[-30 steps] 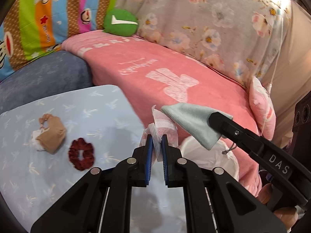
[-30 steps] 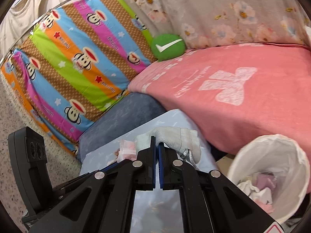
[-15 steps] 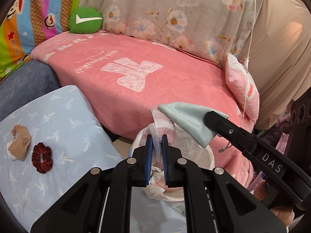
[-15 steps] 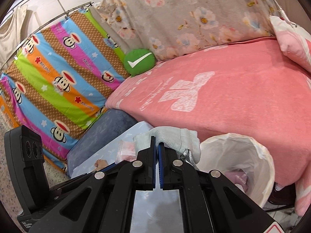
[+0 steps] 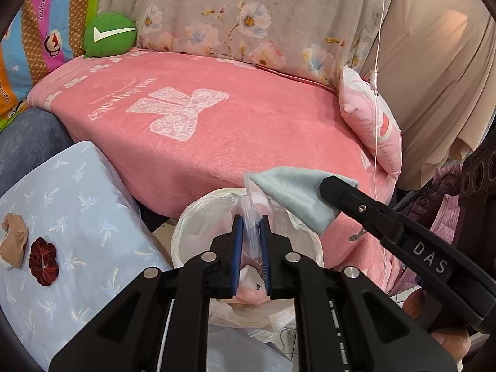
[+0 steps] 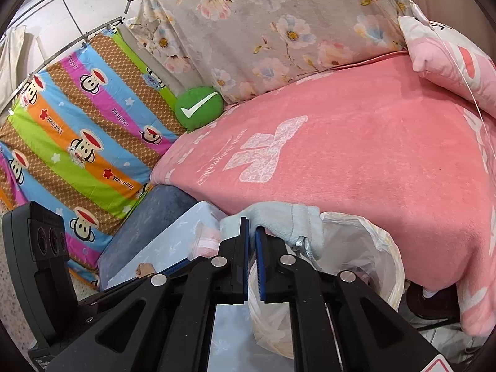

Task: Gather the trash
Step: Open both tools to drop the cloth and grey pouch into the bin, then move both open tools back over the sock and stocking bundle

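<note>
Trash in both grippers, both over white bag-lined bin [image 5: 186, 232] at foot of pink blanket [image 5: 248, 130].

L gripper [image 5: 251, 220]: holds clear crinkled plastic wrapper w/ pink inside [image 5: 250, 204]. Long axis along fingers, upright in L view, top end poking past tips & leaning slightly left, lower end hanging btwn blue pads twd bin mouth. Jaws just eased apart a little; wrapper btwn them, touching both pads near tips. Faint print low on wrapper, too blurred to read.

R gripper [image 6: 251, 224]: pinches pale blue fleece cloth [image 6: 279, 220] at very tips. Jaws just opened a crack too; narrow gap lower down, cloth caught only at top. In L view, fans out from R tip as rough triangle, long axis slanting, one corner pointing left twd wrapper, other drooping down-right. In R view, draped across tips to right, w/ small silver ring & cord [image 6: 302, 245] dangling at bin rim.

Writing: "DAS" in white on R gripper's finger, L view. "Paul frank" repeated on striped monkey-print sheet [image 6: 86, 142]. Cursive on blanket beside bow motif, upside down, not legible. White tick on round green cushion [image 5: 108, 34].

Off to left on pale blue palm-print tabletop [image 5: 77, 204]: dark red scrunchie [image 5: 43, 262], crumpled tan wad [image 5: 14, 245] just beside it.
</note>
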{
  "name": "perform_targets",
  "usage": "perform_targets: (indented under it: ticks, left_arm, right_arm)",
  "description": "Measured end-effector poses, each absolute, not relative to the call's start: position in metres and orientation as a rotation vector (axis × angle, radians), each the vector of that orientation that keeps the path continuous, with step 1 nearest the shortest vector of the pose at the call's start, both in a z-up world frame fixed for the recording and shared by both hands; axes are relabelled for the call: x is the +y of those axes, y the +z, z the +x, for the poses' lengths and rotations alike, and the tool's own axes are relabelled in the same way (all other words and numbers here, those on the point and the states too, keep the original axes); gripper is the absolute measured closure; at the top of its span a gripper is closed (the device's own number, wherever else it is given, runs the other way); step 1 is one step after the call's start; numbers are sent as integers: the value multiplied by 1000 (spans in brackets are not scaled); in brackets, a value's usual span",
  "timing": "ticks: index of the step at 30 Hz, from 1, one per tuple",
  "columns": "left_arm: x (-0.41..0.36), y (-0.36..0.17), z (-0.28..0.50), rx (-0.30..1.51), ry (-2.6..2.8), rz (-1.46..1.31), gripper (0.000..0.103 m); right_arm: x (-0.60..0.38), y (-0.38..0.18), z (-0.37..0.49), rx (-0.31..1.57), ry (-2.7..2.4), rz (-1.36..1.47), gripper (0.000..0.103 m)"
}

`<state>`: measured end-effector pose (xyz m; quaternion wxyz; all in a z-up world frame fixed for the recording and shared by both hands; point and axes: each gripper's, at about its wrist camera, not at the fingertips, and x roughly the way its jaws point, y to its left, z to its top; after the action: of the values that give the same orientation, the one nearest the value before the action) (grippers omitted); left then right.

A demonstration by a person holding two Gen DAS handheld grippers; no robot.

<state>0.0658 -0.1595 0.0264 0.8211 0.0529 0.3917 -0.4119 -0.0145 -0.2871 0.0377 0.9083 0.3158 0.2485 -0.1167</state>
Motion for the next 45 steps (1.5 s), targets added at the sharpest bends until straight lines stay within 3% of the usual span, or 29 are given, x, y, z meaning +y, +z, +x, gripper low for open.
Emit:
perform_targets:
  ticks: [4,8,11,38,45]
  left_arm:
    - [-163,26,65,836,-873,119,90]
    - [-163,25,66,832,-854,113,69]
    - [-161,25,68,829,-835,107,60]
    - [-112,16,88,840,-705,54,60]
    - [-80,3,98,861,-615,29,56]
  right_arm:
    - [-288,37,-17,512,-246,652,95]
    - [-289,37,-17,510,-244,656,94]
    - [-288,37,-17,511,-240,656,93]
    - [-245,21,10,627,-229,512,88]
    - [-208,3,29,697,-197,442,82]
